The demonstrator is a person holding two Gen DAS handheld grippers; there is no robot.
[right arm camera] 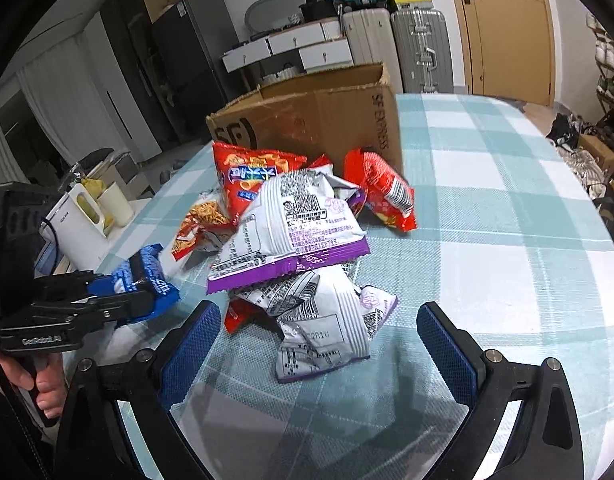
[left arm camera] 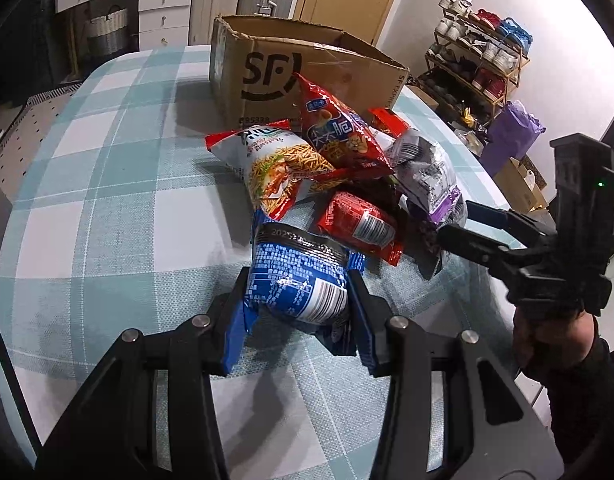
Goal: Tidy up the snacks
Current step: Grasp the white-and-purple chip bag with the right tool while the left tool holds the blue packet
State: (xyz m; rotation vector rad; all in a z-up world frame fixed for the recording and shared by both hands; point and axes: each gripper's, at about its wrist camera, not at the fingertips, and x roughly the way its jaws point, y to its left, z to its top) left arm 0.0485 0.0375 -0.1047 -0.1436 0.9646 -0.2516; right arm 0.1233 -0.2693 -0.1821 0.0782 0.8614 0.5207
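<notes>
Two grippers: left gripper clamps glossy blue packet; right gripper spread wide — crinkled white-purple bag just ahead.

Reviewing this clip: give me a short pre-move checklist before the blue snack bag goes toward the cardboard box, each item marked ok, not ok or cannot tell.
1. Left hand-held gripper shut on the blue snack bag: ok, both pads press its sides.
2. Bag clear of the snack pile: cannot tell, its far end sits close to the red packets.
3. Cardboard box open on top: ok, the flaps stand up.
4. Room inside the box: cannot tell, its interior is hidden.
5. Right hand-held gripper empty: ok, its jaws stand wide apart over the white-and-purple bag.
6. Right hand-held gripper out of the left one's path to the box: ok, it stands off to the side.
</notes>
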